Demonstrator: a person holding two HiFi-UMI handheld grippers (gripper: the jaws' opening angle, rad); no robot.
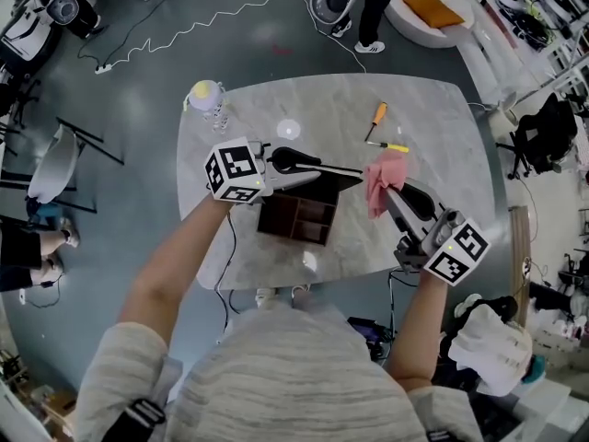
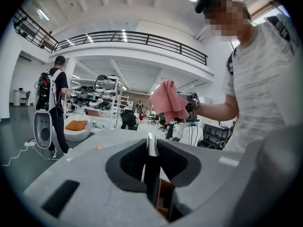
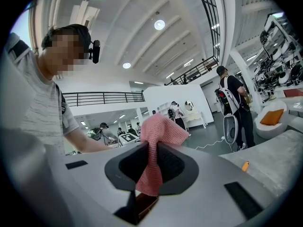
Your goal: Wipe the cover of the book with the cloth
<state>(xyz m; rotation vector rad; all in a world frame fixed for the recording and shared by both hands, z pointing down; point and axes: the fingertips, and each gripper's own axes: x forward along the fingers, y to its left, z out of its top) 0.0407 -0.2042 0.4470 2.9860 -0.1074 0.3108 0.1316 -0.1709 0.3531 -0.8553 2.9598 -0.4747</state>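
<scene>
The left claw (image 2: 151, 144) grips the edge of a thin dark-covered book (image 1: 337, 179), held above the pale marble desk (image 1: 433, 127). The right claw (image 3: 150, 151) pinches a pink knitted cloth (image 3: 162, 130) just beside the book.

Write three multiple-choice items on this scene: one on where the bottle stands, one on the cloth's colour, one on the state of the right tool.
1. Where on the table does the bottle stand?
A. at its far left corner
B. at its middle
C. at its near right edge

2. What colour is the cloth?
A. blue
B. pink
C. white

3. How is the right tool?
A. open and empty
B. shut with nothing in it
C. shut on the cloth

Key: 1 A, the head view shows the bottle by that corner. 2 B, the cloth is pink in every view. 3 C, the right gripper view shows its jaws pinching the cloth.
</scene>
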